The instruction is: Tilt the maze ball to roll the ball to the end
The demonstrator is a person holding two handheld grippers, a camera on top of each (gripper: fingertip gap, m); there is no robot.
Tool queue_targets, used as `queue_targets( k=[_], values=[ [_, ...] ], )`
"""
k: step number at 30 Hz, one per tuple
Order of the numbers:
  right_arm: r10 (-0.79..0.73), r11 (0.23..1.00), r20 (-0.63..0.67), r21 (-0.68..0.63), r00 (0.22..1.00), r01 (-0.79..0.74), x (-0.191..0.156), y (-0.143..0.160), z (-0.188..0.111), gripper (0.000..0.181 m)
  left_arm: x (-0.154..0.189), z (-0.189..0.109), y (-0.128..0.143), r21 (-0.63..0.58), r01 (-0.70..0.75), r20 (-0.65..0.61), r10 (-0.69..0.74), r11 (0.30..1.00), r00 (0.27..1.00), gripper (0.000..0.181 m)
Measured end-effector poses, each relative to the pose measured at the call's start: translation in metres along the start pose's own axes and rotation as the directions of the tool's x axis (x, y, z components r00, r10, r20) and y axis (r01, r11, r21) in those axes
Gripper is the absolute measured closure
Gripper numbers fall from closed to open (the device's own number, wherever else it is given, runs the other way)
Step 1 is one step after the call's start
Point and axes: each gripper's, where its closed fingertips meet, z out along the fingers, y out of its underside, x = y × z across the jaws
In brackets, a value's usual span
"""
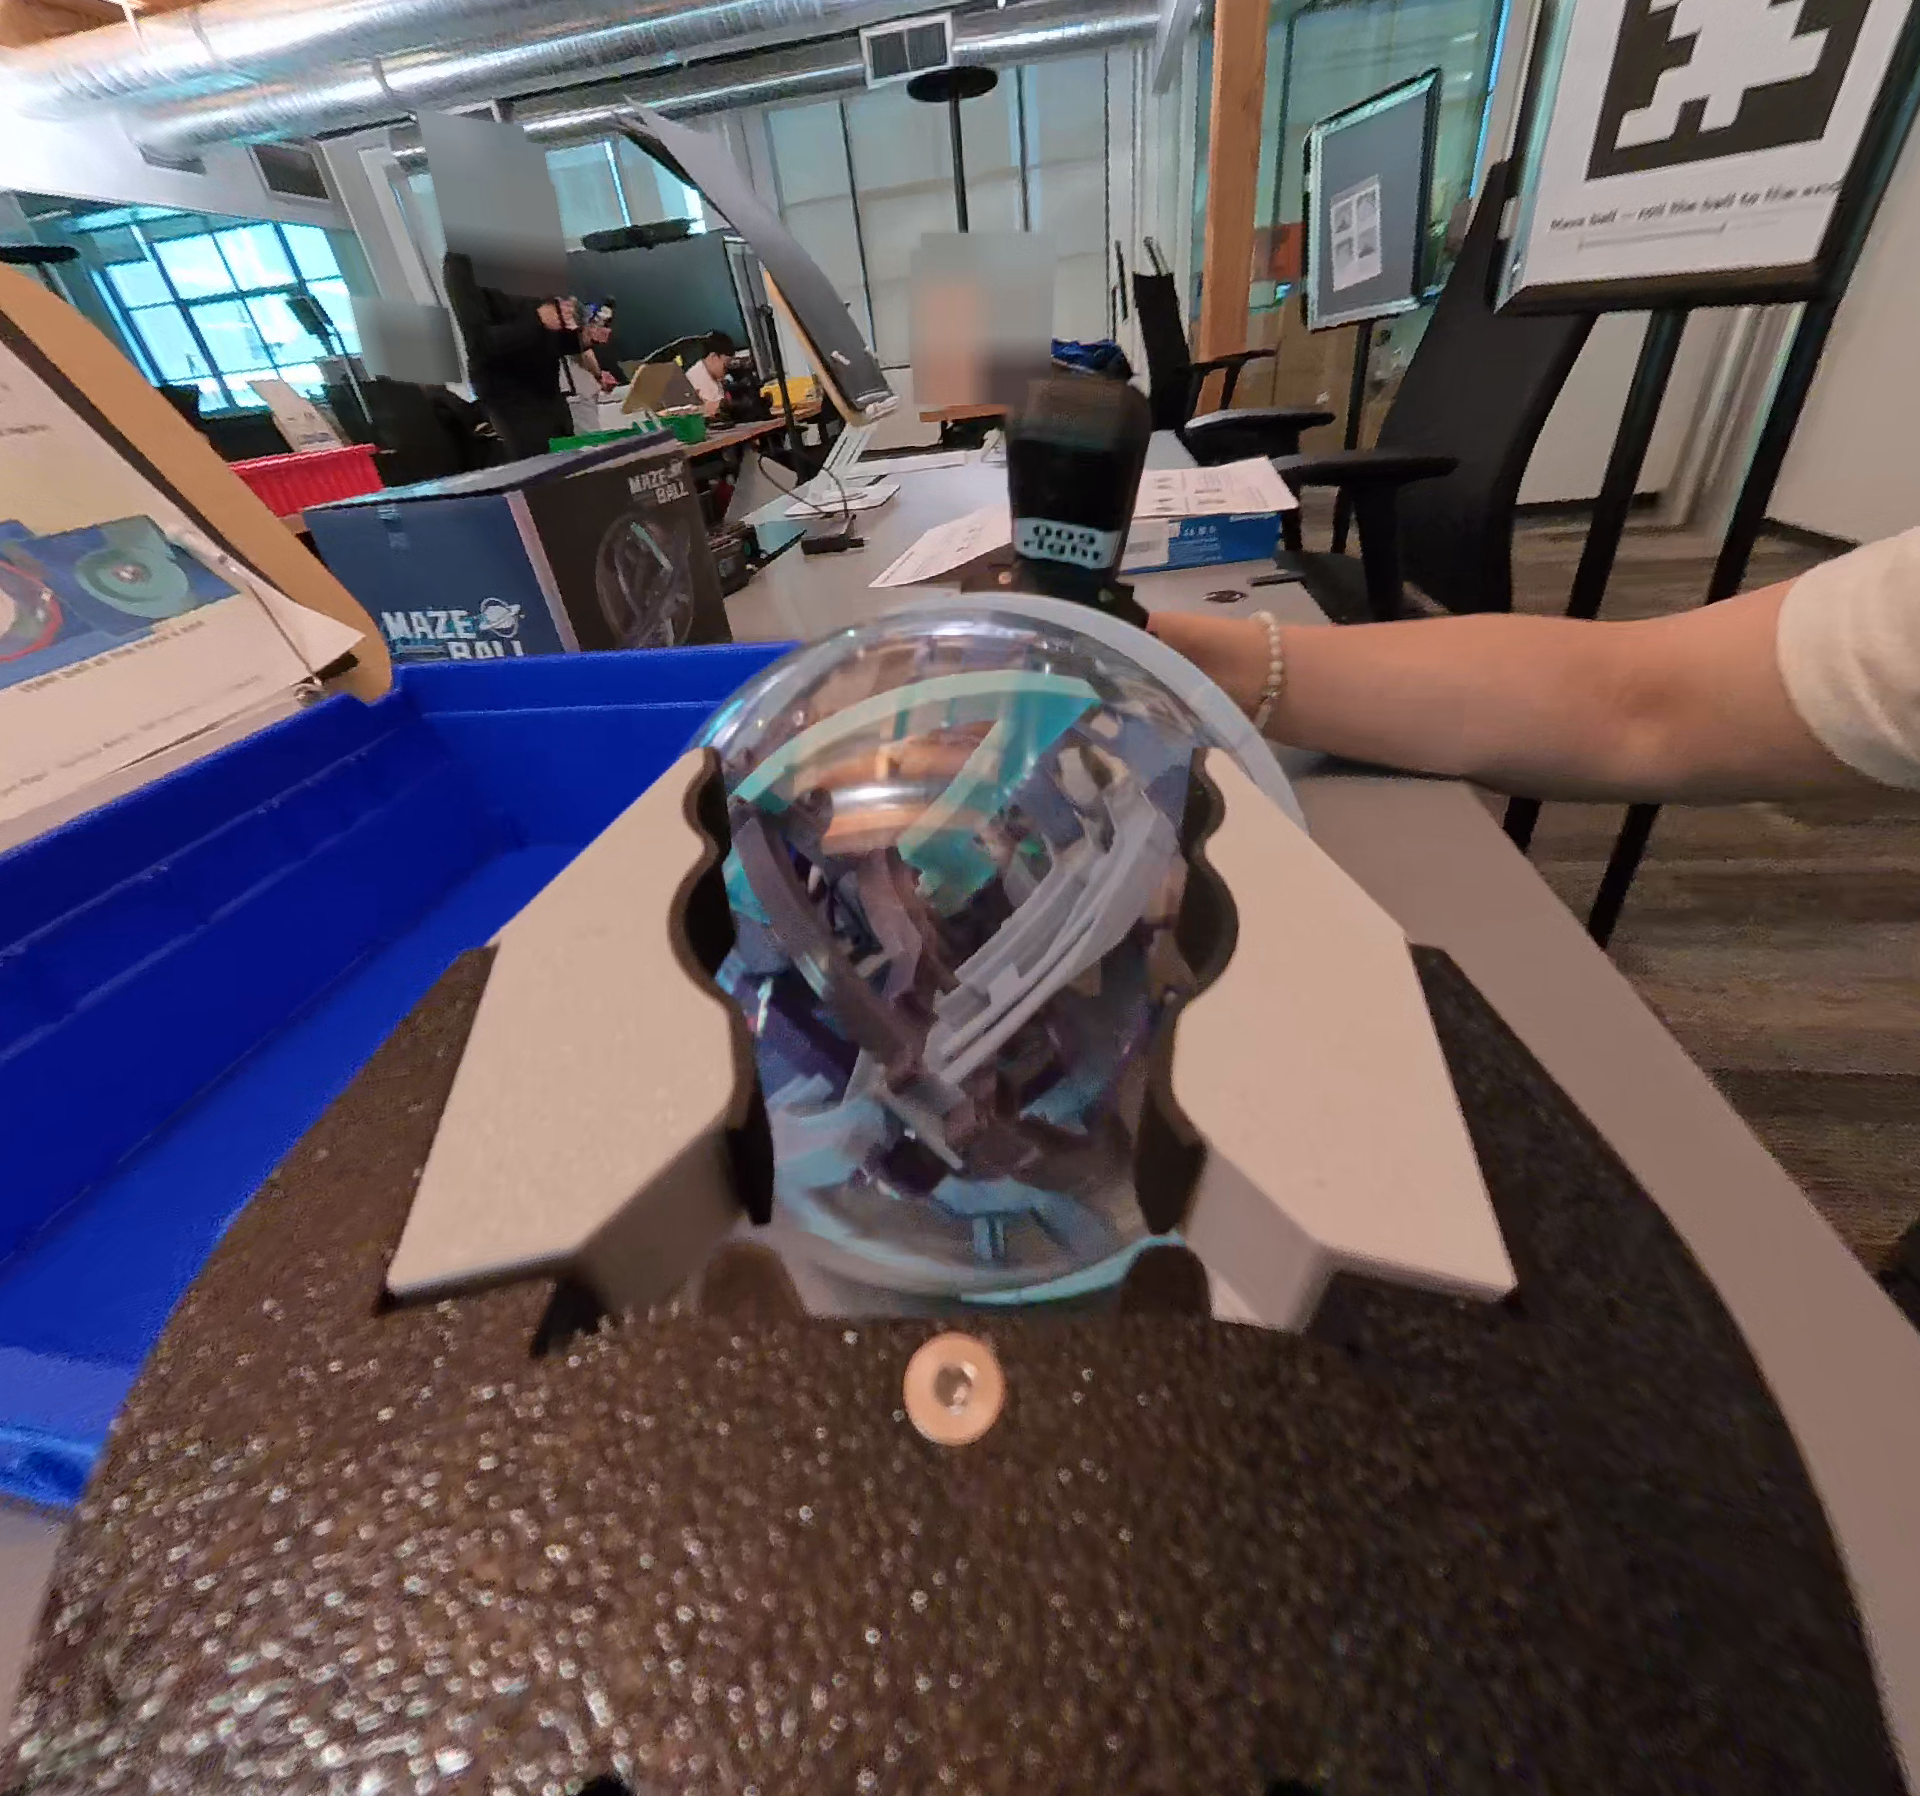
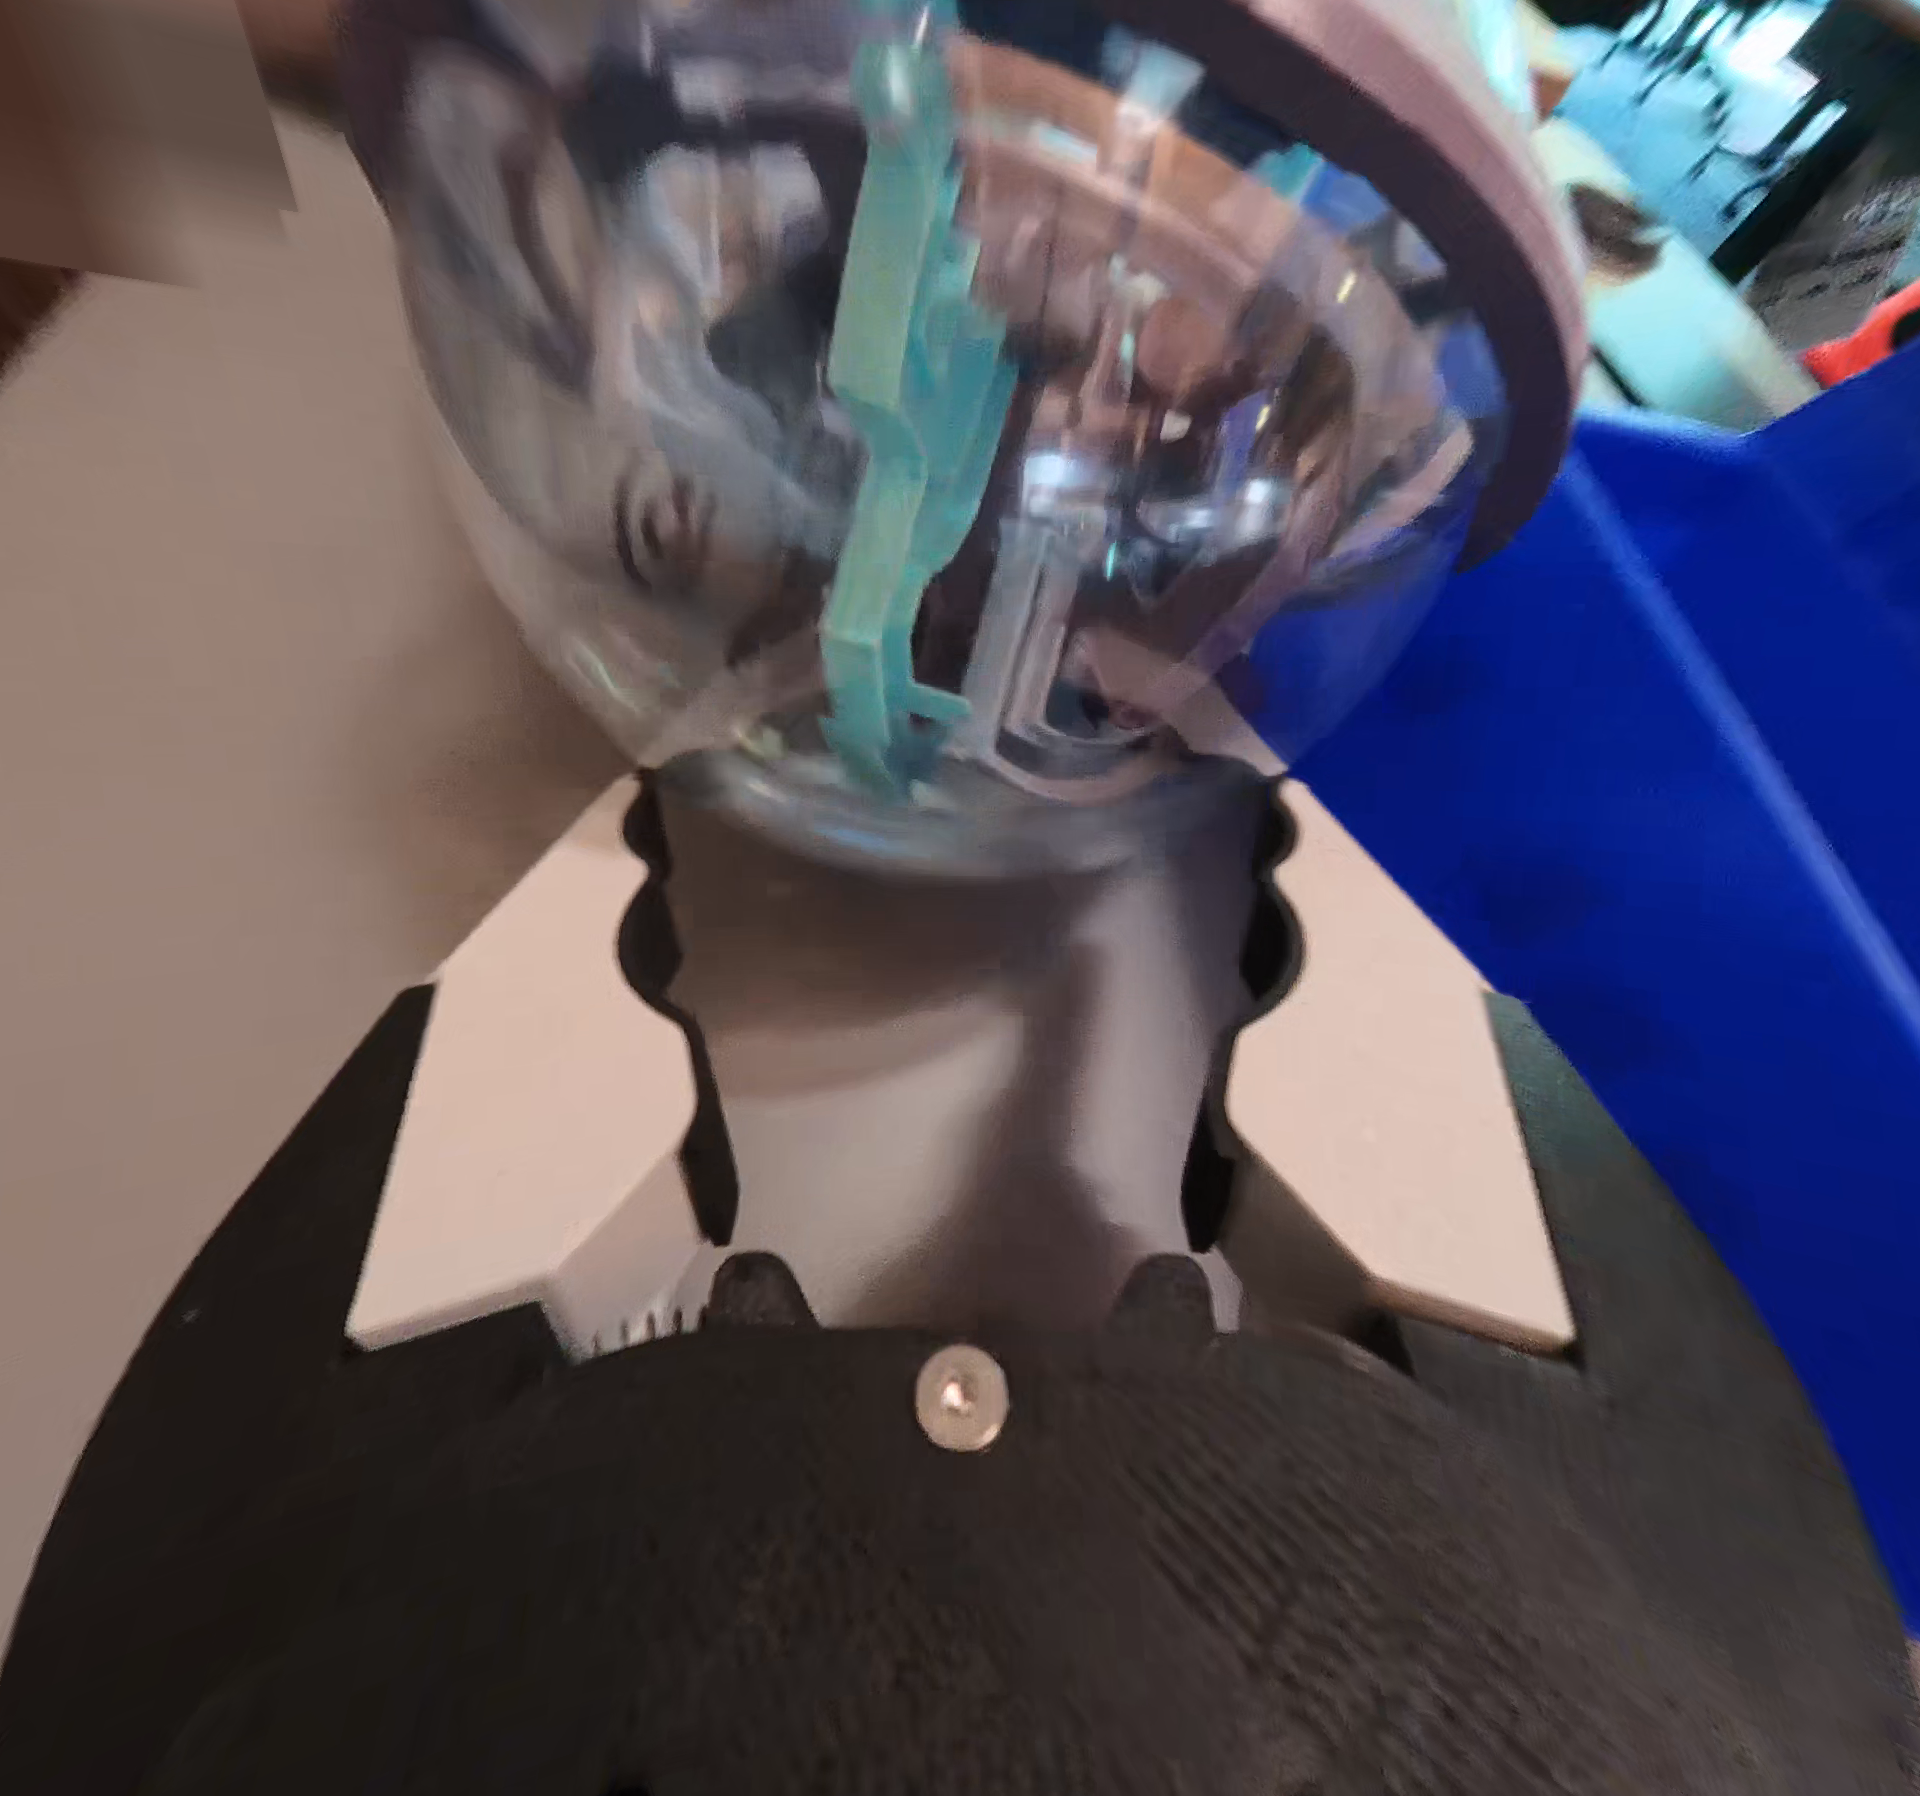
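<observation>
While the left gripper (image 1: 961, 998) fills the lower half of the left wrist view, its two grey fingers (image 1: 582, 1050) are clamped on the maze ball (image 1: 966, 915) — a clear sphere with teal, grey and purple tracks inside, sitting at the centre of the frame. Pads press the sphere on both sides. To the left of the frame lies a blue bin (image 1: 260, 894), and behind it, at upper left, a dark printed box (image 1: 540, 562). From the right edge a bare forearm (image 1: 1538, 697) with a bead bracelet reaches to the far side of the ball.

Seen from the right wrist view, the maze ball (image 2: 935, 375) takes up the upper centre, blurred, with a purple rim across its top right. The right gripper (image 2: 961, 790) has its jaws spread wide — the fingertips (image 2: 623, 811) meet the sphere's lower curve, though whether they pinch it I cannot tell. The blue bin (image 2: 1610, 811) stands at right, the pale table (image 2: 208, 707) at left.
</observation>
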Motion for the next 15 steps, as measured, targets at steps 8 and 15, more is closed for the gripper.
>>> queue_targets(
  k=[8, 15],
  values=[
    [-0.033, 0.999, -0.013, -0.035, 0.999, 0.033, -0.001, 0.004, 0.005, 0.08, -0.001, -0.004, -0.001, 0.015, 0.044, -0.022, -0.044, 0.999, 0.999, 0.096],
    [-0.052, 0.993, 0.004, -0.103, 0.999, 0.052, -0.006, 0.013, 0.003, 0.082, 0.002, 0.0, -0.002, -0.005, 0.022, -0.012, -0.022, 1.0, 1.0, 0.096]
  ],
)
